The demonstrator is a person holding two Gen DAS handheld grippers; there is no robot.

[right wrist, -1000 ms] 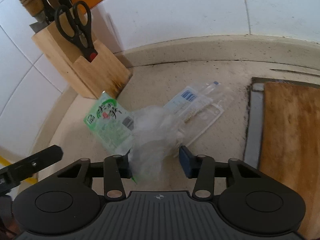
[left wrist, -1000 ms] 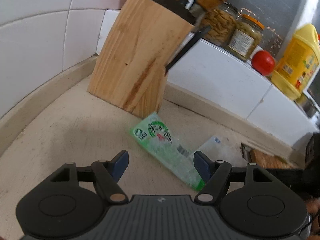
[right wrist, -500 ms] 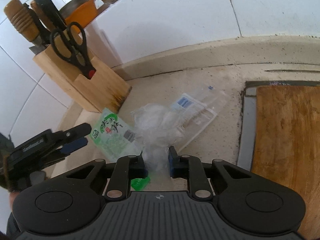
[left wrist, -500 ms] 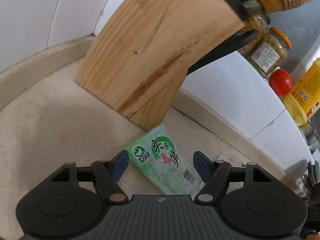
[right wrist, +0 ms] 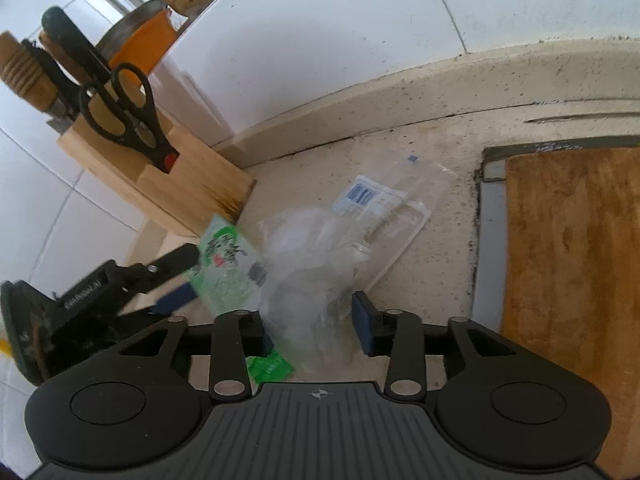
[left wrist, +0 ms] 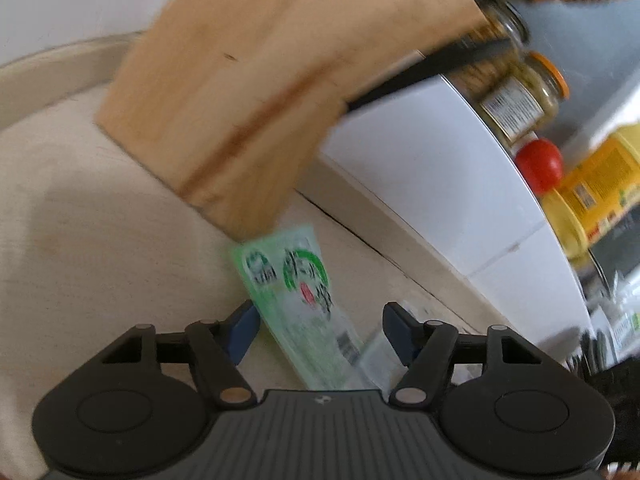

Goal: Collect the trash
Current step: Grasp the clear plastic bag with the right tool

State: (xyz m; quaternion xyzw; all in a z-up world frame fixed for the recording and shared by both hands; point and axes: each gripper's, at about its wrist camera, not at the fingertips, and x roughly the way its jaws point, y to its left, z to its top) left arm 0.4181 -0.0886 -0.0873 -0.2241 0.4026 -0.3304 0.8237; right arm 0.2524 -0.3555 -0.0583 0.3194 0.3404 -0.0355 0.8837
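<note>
A green printed wrapper (left wrist: pixel 304 300) lies on the beige counter below the wooden knife block (left wrist: pixel 256 92). My left gripper (left wrist: pixel 318 330) is open with the wrapper between its blue pads. In the right wrist view the same green wrapper (right wrist: pixel 226 268) lies beside a crumpled clear plastic bag (right wrist: pixel 308 264) and a flat clear packet with a blue label (right wrist: pixel 376 204). My right gripper (right wrist: pixel 314 326) is open around the crumpled clear bag. The left gripper (right wrist: pixel 176 276) shows there, reaching the wrapper from the left.
The knife block with scissors (right wrist: pixel 124 108) stands at the back left against the tiled wall. A wooden cutting board (right wrist: pixel 572 264) lies to the right. Jars (left wrist: pixel 520 96), a tomato (left wrist: pixel 540 164) and a yellow bottle (left wrist: pixel 596 196) sit on a ledge.
My right gripper was shut on the clear bag half a second ago and has opened. My left gripper has moved in over the green wrapper, closer to the knife block.
</note>
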